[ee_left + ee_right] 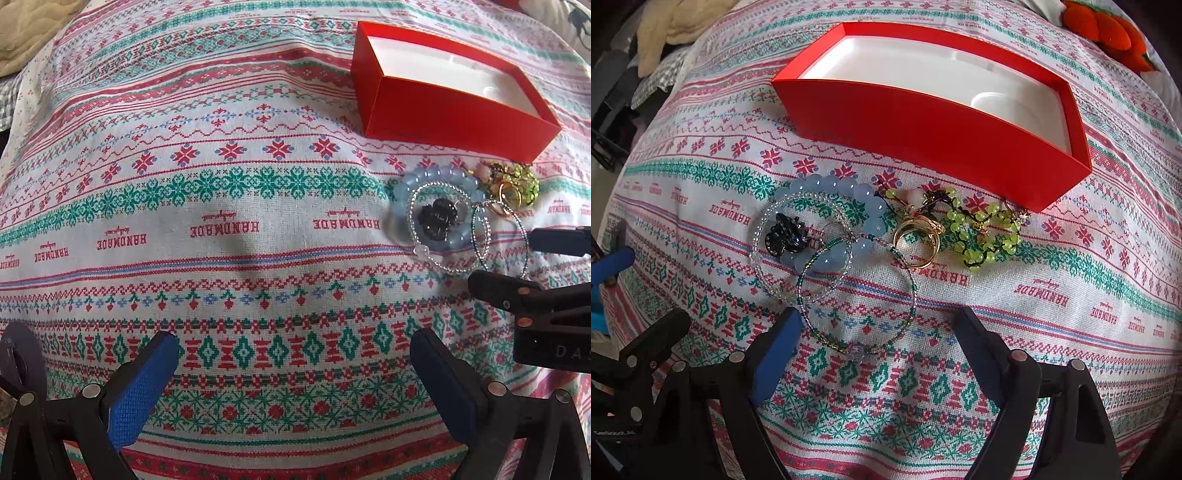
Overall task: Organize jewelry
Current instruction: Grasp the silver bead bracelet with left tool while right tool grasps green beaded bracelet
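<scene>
An open red box (934, 122) with a white inside stands at the back; it also shows in the left wrist view (454, 110). In front of it lies a pile of jewelry: a blue bead bracelet (868, 201), a clear bead bracelet (764, 275), a black hair clip (786, 236), a thin green bead bracelet (912, 291), gold rings (918, 240) and a yellow-green bead piece (982, 236). My right gripper (877, 332) is open, its fingers either side of the thin green bracelet. My left gripper (293, 354) is open and empty, left of the pile (439, 218).
A patterned cloth (221, 221) covers the whole surface. The right gripper's black fingers (495, 291) reach in at the right of the left wrist view. An orange plush thing (1108, 29) lies at the back right, beige fabric (676, 26) at the back left.
</scene>
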`<control>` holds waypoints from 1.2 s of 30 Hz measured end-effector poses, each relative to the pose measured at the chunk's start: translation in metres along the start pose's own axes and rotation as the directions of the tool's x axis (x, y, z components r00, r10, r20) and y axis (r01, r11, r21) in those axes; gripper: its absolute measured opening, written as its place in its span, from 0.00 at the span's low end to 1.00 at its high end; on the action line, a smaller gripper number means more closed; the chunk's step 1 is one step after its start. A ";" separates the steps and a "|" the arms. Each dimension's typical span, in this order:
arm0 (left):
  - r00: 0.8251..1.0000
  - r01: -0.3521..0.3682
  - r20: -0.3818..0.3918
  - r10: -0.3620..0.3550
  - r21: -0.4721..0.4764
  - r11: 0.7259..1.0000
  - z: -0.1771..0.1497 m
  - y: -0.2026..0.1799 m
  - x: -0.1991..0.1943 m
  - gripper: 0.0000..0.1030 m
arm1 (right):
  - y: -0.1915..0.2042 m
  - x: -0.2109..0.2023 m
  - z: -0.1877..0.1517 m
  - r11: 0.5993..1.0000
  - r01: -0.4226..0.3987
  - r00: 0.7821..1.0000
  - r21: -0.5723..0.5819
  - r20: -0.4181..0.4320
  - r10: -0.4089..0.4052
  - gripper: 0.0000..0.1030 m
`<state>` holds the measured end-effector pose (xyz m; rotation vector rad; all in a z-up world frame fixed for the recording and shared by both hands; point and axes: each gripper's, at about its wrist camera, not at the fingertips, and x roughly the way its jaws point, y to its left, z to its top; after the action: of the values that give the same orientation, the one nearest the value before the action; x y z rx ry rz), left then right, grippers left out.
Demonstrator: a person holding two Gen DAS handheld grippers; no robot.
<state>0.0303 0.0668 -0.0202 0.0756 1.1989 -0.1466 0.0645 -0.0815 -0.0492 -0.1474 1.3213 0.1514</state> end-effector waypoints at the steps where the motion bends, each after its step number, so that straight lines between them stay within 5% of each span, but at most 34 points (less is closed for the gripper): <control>1: 1.000 0.006 0.000 -0.006 -0.001 1.000 0.000 0.000 0.000 1.00 | 0.001 0.001 0.000 1.000 0.003 1.000 -0.005 0.006 -0.003 0.71; 4: 1.000 0.031 0.002 -0.031 -0.008 0.999 0.001 -0.002 0.000 1.00 | -0.002 -0.003 -0.001 1.000 -0.011 1.000 0.005 0.016 0.010 0.50; 10: 0.996 0.086 0.021 -0.086 -0.001 0.996 0.005 -0.012 0.000 1.00 | -0.023 -0.015 -0.005 0.998 -0.052 0.998 0.043 0.020 0.052 0.44; 12: 0.993 0.115 0.040 -0.115 0.000 0.993 0.007 -0.016 -0.002 0.96 | -0.032 -0.020 -0.008 0.997 -0.057 0.998 0.048 0.021 0.056 0.18; 13: 0.990 0.133 0.049 -0.133 0.003 0.991 0.008 -0.018 -0.003 0.93 | -0.035 -0.021 -0.009 0.996 -0.064 0.998 0.055 0.021 0.063 0.13; 19: 0.973 0.224 0.059 -0.222 -0.022 0.974 0.018 -0.028 0.003 0.72 | -0.050 -0.024 -0.010 0.992 -0.084 0.996 0.093 0.025 0.082 0.13; 22: 0.967 0.250 0.055 -0.247 -0.051 0.967 0.026 -0.030 0.009 0.52 | -0.059 -0.029 -0.010 0.985 -0.116 0.993 0.126 0.033 0.113 0.13; 36: 0.982 0.189 0.015 -0.189 -0.119 0.975 0.048 -0.052 0.038 0.04 | -0.078 -0.019 -0.016 0.942 -0.231 0.972 0.243 0.029 0.232 0.14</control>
<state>0.0805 0.0062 -0.0374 -0.1445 1.2079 -0.2413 0.0597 -0.1619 -0.0326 0.2197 1.3440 0.1857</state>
